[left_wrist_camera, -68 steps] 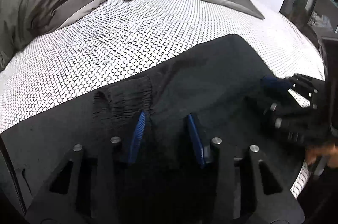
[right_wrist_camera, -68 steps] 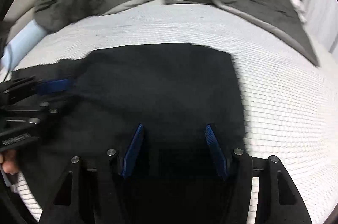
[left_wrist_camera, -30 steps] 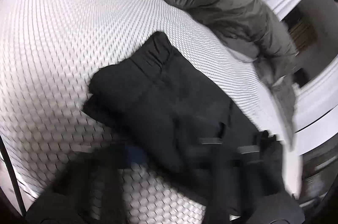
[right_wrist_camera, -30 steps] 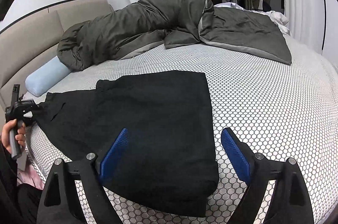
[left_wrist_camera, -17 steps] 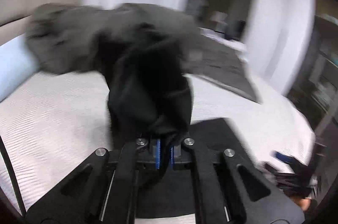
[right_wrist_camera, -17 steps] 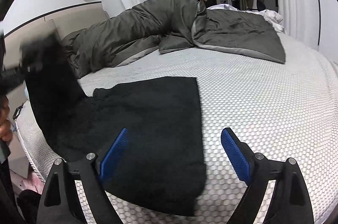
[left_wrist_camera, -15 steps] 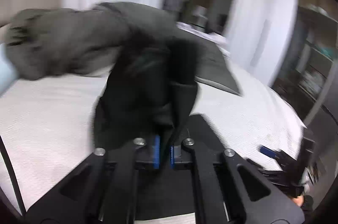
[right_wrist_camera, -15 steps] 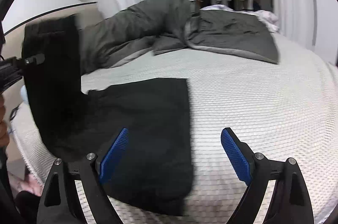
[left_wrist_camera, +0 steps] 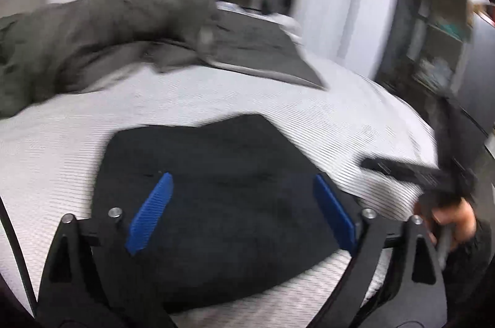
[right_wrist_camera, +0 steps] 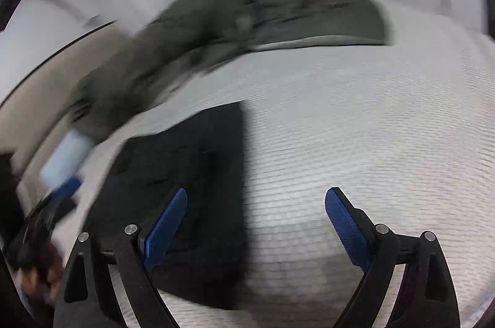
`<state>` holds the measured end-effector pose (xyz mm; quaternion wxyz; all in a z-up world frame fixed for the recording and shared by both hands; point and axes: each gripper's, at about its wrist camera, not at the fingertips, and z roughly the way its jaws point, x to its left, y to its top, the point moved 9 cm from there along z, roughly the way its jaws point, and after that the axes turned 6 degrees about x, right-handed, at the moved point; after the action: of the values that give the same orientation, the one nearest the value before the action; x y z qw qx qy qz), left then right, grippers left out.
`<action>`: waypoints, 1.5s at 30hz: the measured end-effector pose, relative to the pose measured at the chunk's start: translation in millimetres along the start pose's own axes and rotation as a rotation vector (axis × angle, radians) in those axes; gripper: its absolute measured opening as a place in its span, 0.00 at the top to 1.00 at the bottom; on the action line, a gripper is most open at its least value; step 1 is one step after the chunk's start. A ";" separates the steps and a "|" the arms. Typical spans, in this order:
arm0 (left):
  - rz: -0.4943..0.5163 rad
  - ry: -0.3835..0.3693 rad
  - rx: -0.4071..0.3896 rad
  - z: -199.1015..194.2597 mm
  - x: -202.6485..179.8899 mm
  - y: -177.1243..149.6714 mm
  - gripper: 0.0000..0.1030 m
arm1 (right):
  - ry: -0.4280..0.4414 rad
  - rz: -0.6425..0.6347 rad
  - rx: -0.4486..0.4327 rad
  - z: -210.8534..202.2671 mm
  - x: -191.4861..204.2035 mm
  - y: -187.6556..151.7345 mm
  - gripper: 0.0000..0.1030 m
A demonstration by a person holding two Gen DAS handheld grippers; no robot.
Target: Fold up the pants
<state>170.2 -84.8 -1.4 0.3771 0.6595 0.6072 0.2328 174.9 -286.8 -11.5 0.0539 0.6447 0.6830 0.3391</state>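
On the white bed sheet the black pants lie folded into a flat packet, left gripper jaws just sprung apart and empty, right gripper likewise spread, holding nothing; fold apparently laid, next probably smoothing or halving again.

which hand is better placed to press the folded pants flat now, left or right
Left, probably. The left tongs have just opened, letting go, and hang open squarely over the black pants. The right tongs, also open and empty, straddle the pants' edge, mostly over bare white bedsheet.
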 end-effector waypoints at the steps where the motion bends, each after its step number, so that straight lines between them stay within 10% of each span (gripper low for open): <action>1: -0.027 0.029 0.000 2.6 18.6 0.2 0.09 | 0.059 -0.025 0.017 5.1 15.6 -2.6 0.14; 4: -0.120 0.151 0.025 21.0 87.1 -11.3 0.10 | 0.185 -0.078 0.095 27.0 51.5 -11.7 0.42; 7: -0.234 0.150 0.102 40.5 126.6 -32.7 0.14 | 0.161 -0.101 0.179 55.9 63.3 -20.5 0.44; 11: -0.290 0.116 0.126 47.8 147.8 -36.4 0.15 | 0.157 -0.042 0.241 81.8 59.6 -25.9 0.48; 16: -0.240 0.140 0.100 40.2 144.6 -30.5 0.15 | 0.165 -0.066 0.198 68.2 67.6 -19.0 0.87; 23: -0.153 0.172 0.129 36.8 125.5 -25.6 0.15 | 0.117 -0.188 0.146 23.9 77.6 -30.5 0.84; 26: -0.117 0.192 0.160 43.6 119.6 -28.8 0.14 | 0.125 -0.111 0.269 50.1 54.4 -49.1 0.70; 30: -0.102 0.185 0.178 45.9 117.6 -34.9 0.14 | 0.246 -0.011 0.200 39.2 55.0 -30.0 0.48; 35: -0.094 0.199 0.216 53.2 123.5 -45.3 0.14 | 0.247 0.034 0.254 86.3 57.6 -22.9 0.53; 39: -0.112 0.177 0.190 47.7 122.9 -41.7 0.14 | 0.213 -0.029 0.167 78.5 74.6 -4.6 0.85; 42: -0.077 0.164 0.167 43.0 115.0 -38.7 0.14 | 0.161 -0.136 0.067 46.8 85.4 8.1 0.86; 45: -0.047 0.192 0.213 54.4 110.9 -48.1 0.12 | 0.020 -0.198 0.143 69.9 69.9 -4.8 0.64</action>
<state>198.8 10.8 -88.7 0.2505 0.6562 0.6770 0.2200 195.1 -194.9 -42.0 0.0344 0.5732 0.7661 0.2889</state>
